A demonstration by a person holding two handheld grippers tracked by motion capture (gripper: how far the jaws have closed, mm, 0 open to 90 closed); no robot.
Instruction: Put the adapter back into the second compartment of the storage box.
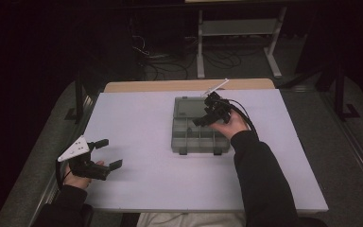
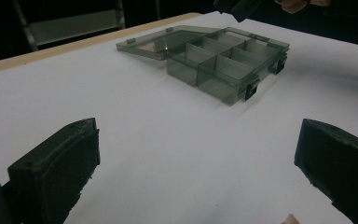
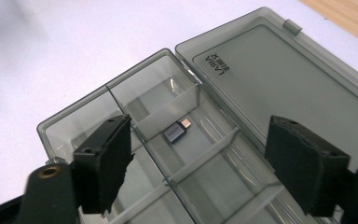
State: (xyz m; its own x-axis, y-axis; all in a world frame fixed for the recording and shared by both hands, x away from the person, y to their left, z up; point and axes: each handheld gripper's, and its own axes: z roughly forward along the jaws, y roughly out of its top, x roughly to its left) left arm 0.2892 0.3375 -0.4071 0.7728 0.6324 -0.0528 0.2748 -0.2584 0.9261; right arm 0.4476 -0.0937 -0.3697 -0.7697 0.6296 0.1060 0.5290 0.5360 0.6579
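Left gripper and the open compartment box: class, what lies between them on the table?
Nothing: in the left gripper view, bare white table runs from the left gripper to the compartment box.

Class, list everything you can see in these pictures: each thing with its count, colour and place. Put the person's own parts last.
Flat white table top: one, white, centre.
Clear grey plastic compartment box: one, smoky grey, on the table, hinged lid open flat.
Small grey metal adapter: one, grey, in one compartment.
White metal frame: one, white, on the floor behind the table.
Left gripper: one, black, open, near the table's left edge.
Right gripper: one, black, open, over the box.
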